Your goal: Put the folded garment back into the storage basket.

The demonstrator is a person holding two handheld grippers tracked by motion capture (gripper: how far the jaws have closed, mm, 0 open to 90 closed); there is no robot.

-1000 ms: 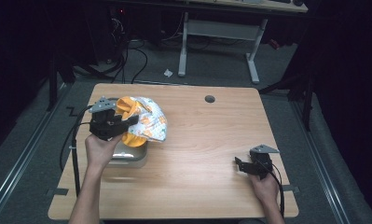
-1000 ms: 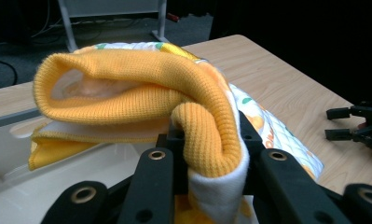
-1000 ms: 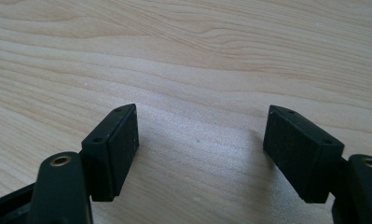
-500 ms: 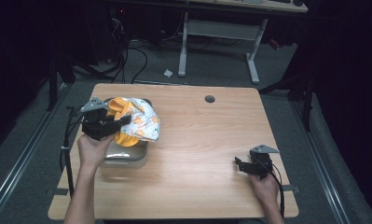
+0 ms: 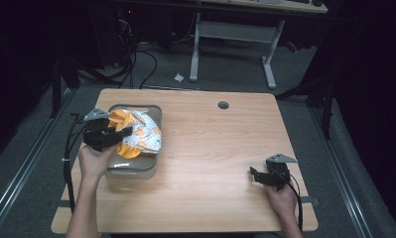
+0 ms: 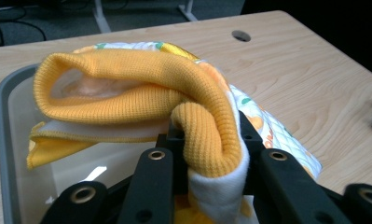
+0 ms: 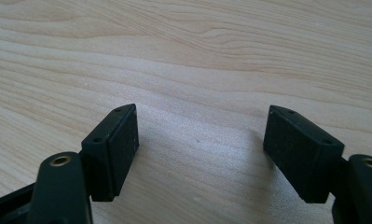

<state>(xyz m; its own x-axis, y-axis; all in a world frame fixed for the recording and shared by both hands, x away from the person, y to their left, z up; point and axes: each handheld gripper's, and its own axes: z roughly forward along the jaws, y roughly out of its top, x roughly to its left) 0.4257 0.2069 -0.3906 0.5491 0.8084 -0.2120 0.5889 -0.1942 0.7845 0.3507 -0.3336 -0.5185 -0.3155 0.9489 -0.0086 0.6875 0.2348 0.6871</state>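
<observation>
Left gripper [image 5: 117, 134]: pinching the garment's orange ribbed band.
Garment [image 5: 138, 135]: hanging over the grey bin [image 5: 136, 170] near the table's [image 5: 215, 148] left edge, long axis running toward the right edge.
Right gripper [image 5: 253, 174]: resting near the front right corner, jaws spread, holding nothing.

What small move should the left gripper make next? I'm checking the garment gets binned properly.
Probably lower a little more, then open: the left gripper is shut on the orange garment, which hangs above the grey bin and spills over its right rim.
</observation>
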